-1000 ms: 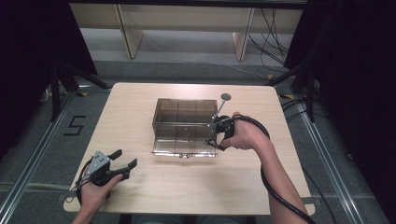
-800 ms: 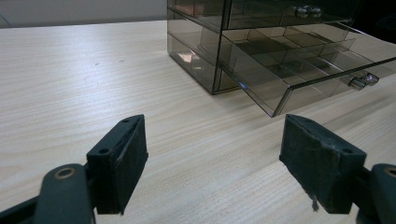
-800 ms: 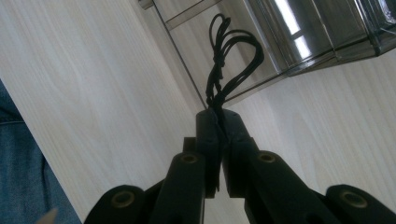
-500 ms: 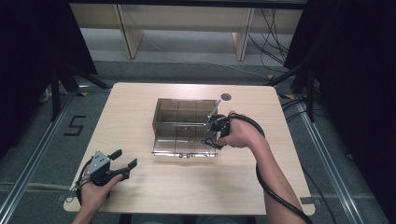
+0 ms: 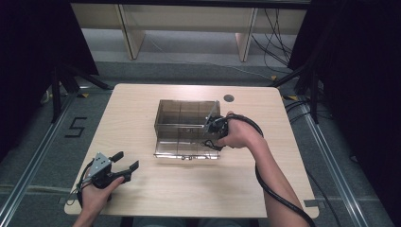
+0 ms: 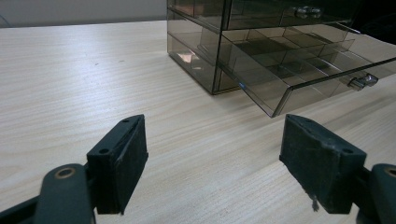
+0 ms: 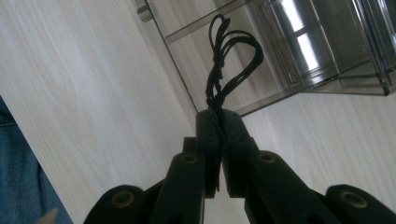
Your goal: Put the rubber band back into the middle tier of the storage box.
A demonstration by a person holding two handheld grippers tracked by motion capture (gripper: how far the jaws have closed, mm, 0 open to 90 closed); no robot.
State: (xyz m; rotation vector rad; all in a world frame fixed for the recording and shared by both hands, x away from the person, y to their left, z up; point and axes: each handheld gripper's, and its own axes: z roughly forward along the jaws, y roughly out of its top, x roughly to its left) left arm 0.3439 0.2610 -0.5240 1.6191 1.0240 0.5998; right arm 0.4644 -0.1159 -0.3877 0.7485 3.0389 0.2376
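**Inspector:** Your work surface is a pale wood-grain table [image 5: 189,189] with rounded corners and a dark round grommet [image 5: 229,98] near its far edge. It stands on grey flooring; a "5" marking [image 5: 75,126] lies on the floor to your left, and dark curtains close off both sides of the room.

**Operator:** And the unit on the table?

**Inspector:** A smoked clear drawer cabinet [image 5: 184,115] sits near the middle, towards the far side. Its lower drawer [image 5: 187,147] is pulled out towards you, dividers visible inside.

**Operator:** My right hand?

**Inspector:** Your right gripper [image 7: 218,122] has its jaws pressed together on a bundle of thin black cord [image 7: 229,65]. The loops stand up from the jaws, just over the near right corner of the open drawer. In the high view that gripper [image 5: 213,128] is at the cabinet's right front edge.

**Operator:** The left?

**Inspector:** Your left gripper [image 5: 124,162] rests near the table's near left corner, jaws spread wide with nothing between them, well apart from the cabinet.

**Operator:** Room to move?

**Inspector:** Bare tabletop lies between your left gripper and the drawer front, and along the near edge. Your right gripper works tight against the drawer's corner.
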